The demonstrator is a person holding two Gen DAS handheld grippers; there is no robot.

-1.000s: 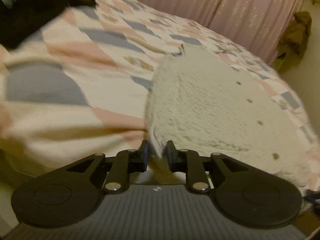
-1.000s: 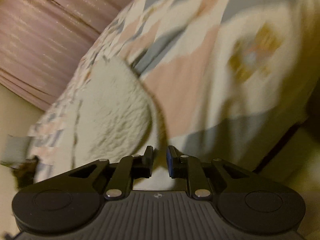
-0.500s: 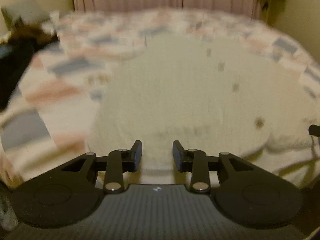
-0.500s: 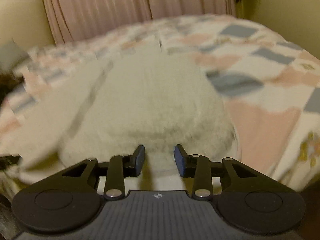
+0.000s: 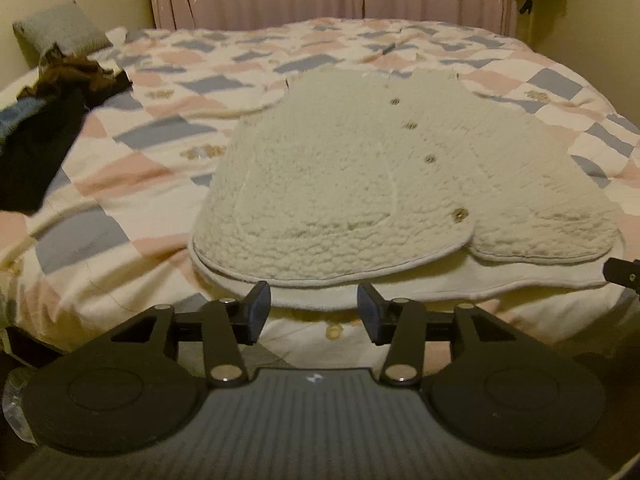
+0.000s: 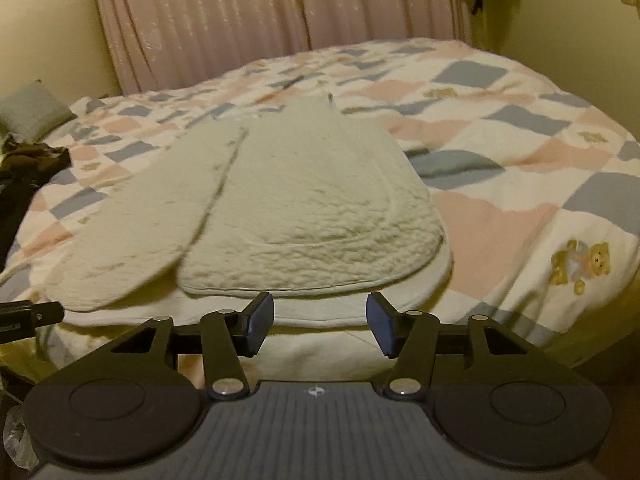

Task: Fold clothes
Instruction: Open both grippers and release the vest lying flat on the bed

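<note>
A cream fleece jacket with a row of buttons lies flat on the quilted bed, its hem at the near edge. In the right wrist view the same fleece jacket shows its two front panels side by side. My left gripper hovers open just short of the hem, nothing between its fingers. My right gripper is open too, just in front of the hem's right part. The tip of the other gripper pokes in at each view's edge.
A patchwork quilt in pink, blue and cream covers the bed. Dark clothes are heaped at the left, with a grey cushion behind. Pink curtains hang beyond the bed.
Both grippers have opened and let go of the jacket's hem. They swung to face the bed squarely, and the jacket now lies spread flat.
</note>
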